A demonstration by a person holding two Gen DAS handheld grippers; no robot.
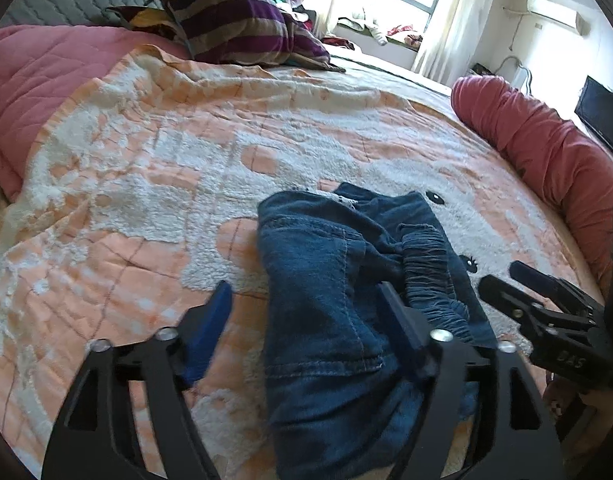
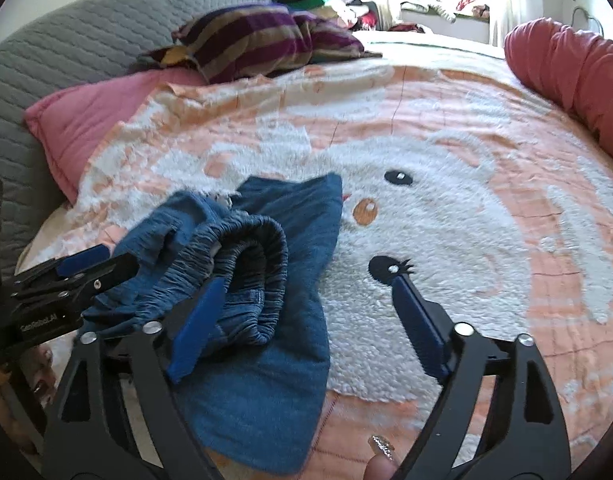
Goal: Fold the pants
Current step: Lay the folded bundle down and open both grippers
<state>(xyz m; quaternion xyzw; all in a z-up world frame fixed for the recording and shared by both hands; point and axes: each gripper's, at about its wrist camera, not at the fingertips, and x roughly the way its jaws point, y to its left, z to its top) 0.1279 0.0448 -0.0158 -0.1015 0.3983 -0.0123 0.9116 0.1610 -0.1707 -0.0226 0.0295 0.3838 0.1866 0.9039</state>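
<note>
Right wrist view: jeans (image 2: pixel 262 280) lie bunched, roughly folded on bed (image 2: pixel 446 240); both grippers' jaws wide, holding nothing. Tidying probably left.

A bed carries everything, spread with a fluffy orange-and-white blanket (image 2: pixel 446 208) bearing a cartoon face. Near its front edge lie folded blue denim pants (image 2: pixel 266 280). At the far left lie a pink quilted cushion (image 2: pixel 90 120) and a purple-and-tan striped pillow (image 2: pixel 258 36); a red bolster (image 2: pixel 570 76) lines the right edge.
</note>
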